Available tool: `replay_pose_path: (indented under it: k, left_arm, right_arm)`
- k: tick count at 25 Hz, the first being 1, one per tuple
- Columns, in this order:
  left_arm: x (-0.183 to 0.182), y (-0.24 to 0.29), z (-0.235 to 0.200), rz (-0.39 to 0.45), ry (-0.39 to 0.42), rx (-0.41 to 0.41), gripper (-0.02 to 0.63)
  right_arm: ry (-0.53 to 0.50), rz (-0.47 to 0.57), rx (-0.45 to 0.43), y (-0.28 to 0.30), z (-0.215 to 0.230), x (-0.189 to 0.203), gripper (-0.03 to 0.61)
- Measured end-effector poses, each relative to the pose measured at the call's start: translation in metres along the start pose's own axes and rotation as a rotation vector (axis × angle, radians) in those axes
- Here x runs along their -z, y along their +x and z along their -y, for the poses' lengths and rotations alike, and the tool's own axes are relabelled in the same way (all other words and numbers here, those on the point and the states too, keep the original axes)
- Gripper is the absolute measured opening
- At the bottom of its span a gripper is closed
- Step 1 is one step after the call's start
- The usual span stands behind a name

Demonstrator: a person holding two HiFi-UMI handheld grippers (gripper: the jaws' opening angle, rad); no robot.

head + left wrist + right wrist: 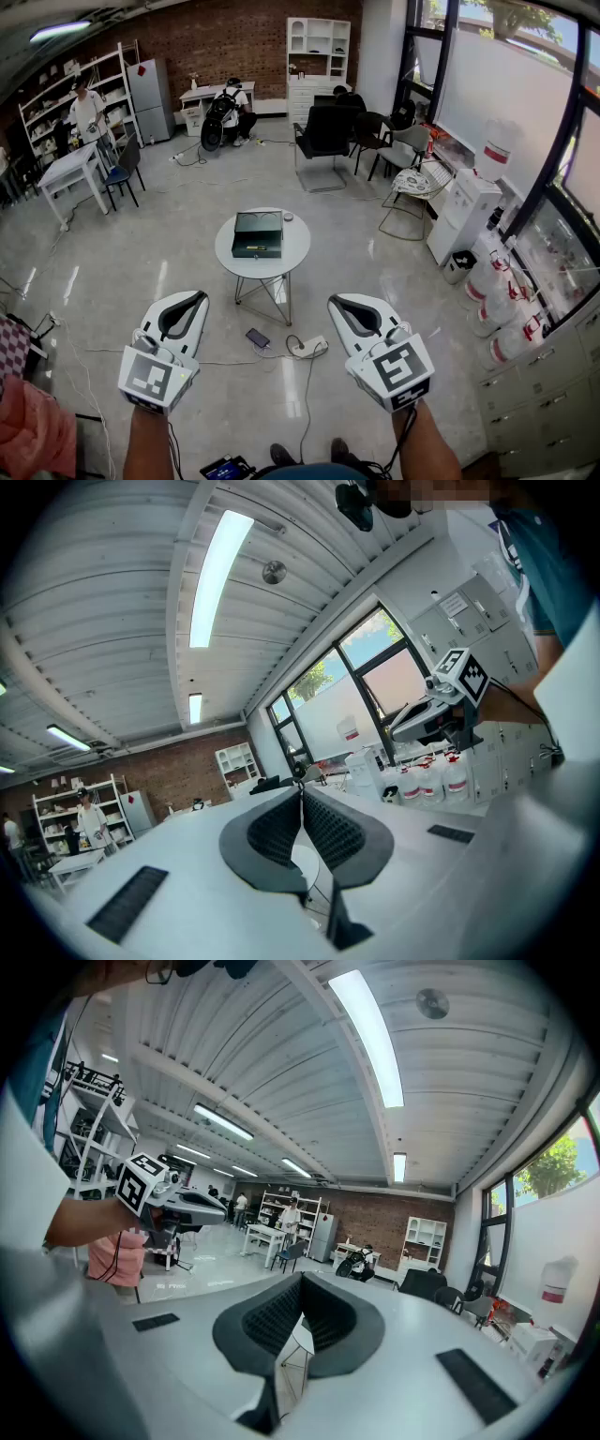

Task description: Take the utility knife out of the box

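A dark green box [257,234] sits on a small round white table [292,251] in the middle of the room, well ahead of both grippers. No utility knife shows in any view. Held low and near me in the head view, my left gripper [201,296] is shut with nothing in it. My right gripper [335,301] is level with it, also shut and empty. In the left gripper view the ribbed pads [281,832] meet, and the right gripper [441,710] hangs off to the side. The right gripper view shows its pads [323,1312] closed together and the left gripper [178,1202] beside it.
A power strip [309,347] and a phone [257,337] lie with cables on the floor between me and the table. Water jugs [497,300] and cabinets line the right wall. Chairs [323,136] stand behind the table, a white desk [70,173] at left, people at the back.
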State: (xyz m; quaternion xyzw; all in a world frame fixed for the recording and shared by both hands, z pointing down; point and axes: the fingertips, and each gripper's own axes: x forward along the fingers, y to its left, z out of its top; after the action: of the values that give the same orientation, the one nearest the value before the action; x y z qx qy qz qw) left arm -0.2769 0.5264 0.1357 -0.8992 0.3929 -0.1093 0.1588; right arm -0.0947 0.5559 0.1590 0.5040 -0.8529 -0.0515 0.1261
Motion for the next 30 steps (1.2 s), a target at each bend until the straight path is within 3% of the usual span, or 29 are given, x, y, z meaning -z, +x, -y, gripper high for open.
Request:
replay_pose_path:
  k: [15,23,30]
  left_arm:
    - [0.032,-0.016,-0.047,0.018,-0.023,0.03,0.026]
    - [0.042,0.008,-0.064,0.021,-0.028,0.047,0.026]
    - [0.064,0.051,-0.086,-0.041,-0.029,-0.011,0.026]
  right_arm:
    - [0.023,0.001,0.062,0.042,-0.03,-0.007,0.037]
    - [0.05,0.025,0.057,0.07,-0.012,-0.017,0.037]
    - [0.055,0.032,-0.001,0.124,0.027,0.001,0.037]
